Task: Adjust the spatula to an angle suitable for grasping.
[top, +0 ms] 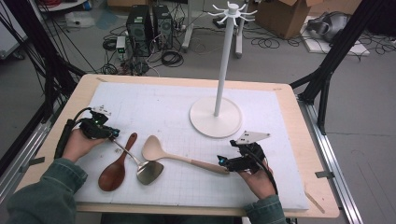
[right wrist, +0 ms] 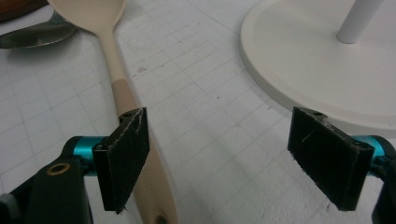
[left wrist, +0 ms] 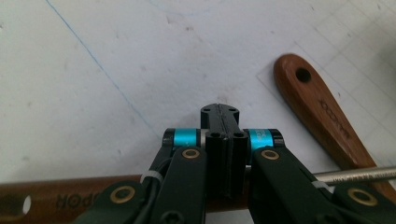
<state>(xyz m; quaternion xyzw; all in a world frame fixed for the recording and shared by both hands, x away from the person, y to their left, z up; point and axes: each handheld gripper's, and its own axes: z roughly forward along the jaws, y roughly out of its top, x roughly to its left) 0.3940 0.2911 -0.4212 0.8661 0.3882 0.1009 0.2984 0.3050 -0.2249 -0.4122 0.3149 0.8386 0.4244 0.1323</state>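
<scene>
Left gripper [top: 111, 133], left of frame, clamping the metal ladle [top: 148, 171] handle for lifting. Right gripper [top: 223, 161] gaping wide, straddling the cream spoon [top: 161, 152] handle lower centre, readying a grasp.

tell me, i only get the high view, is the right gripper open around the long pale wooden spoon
Observer: The right gripper is wide open; the long pale wooden spoon runs beside one jaw, off-centre in the gap.
Operator: and the other one
Observer: The left gripper has its jaws pressed shut, nothing between the tips.
Operator: what's under it
Observer: A dark wooden handle joined to a steel shaft crosses beneath it.
</scene>
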